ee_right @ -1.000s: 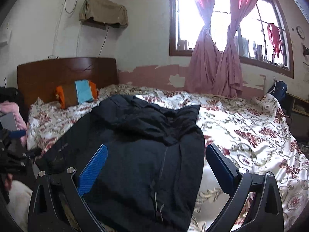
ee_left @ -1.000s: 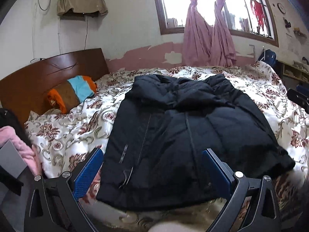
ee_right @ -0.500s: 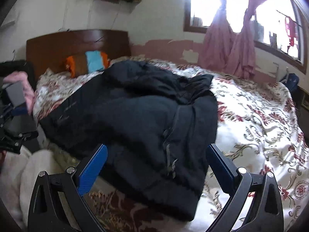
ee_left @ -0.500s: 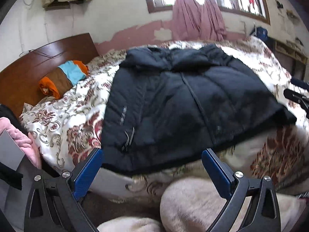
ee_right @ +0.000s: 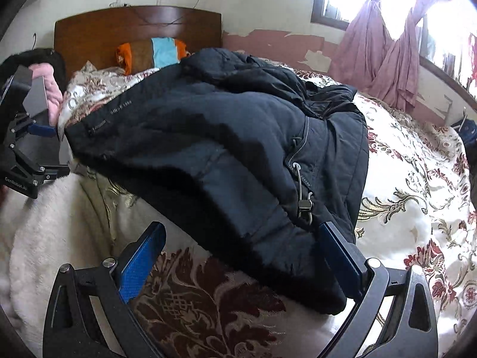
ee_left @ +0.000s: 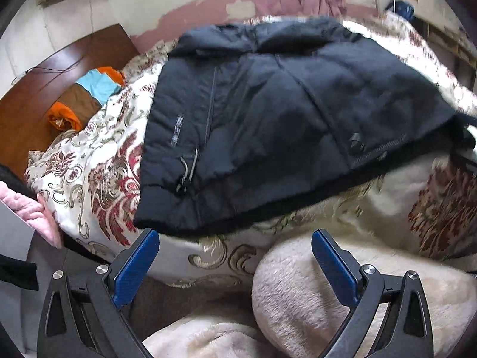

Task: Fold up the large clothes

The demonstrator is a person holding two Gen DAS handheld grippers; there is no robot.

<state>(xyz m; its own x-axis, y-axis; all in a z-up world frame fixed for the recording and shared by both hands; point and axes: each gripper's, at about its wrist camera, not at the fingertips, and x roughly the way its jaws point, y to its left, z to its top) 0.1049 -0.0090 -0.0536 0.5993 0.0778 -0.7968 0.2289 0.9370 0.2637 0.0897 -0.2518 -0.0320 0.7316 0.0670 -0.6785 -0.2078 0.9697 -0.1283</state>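
A large black padded jacket (ee_left: 268,119) lies spread on a floral bedspread, hem toward me, hood at the far side. In the right wrist view the same jacket (ee_right: 226,149) fills the middle, its drawcord toggle (ee_right: 304,205) near the hem. My left gripper (ee_left: 235,256) is open, just below the hem's left corner at the bed's edge, nothing between its blue pads. My right gripper (ee_right: 241,247) is open around the hem's right corner, the right pad against the fabric. The left gripper (ee_right: 26,149) also shows at the far left of the right wrist view.
The floral bedspread (ee_right: 417,197) covers the bed up to a wooden headboard (ee_right: 137,26). An orange, brown and blue pillow (ee_left: 86,98) lies by the headboard. A cream fleece blanket (ee_left: 342,292) drapes the bed's near edge. Pink clothing (ee_left: 32,211) sits left. Pink curtains (ee_right: 384,59) hang at the window.
Both grippers have dropped and come closer to the jacket's hem at the bed's near edge. The right gripper now straddles the hem corner. Both stay open.
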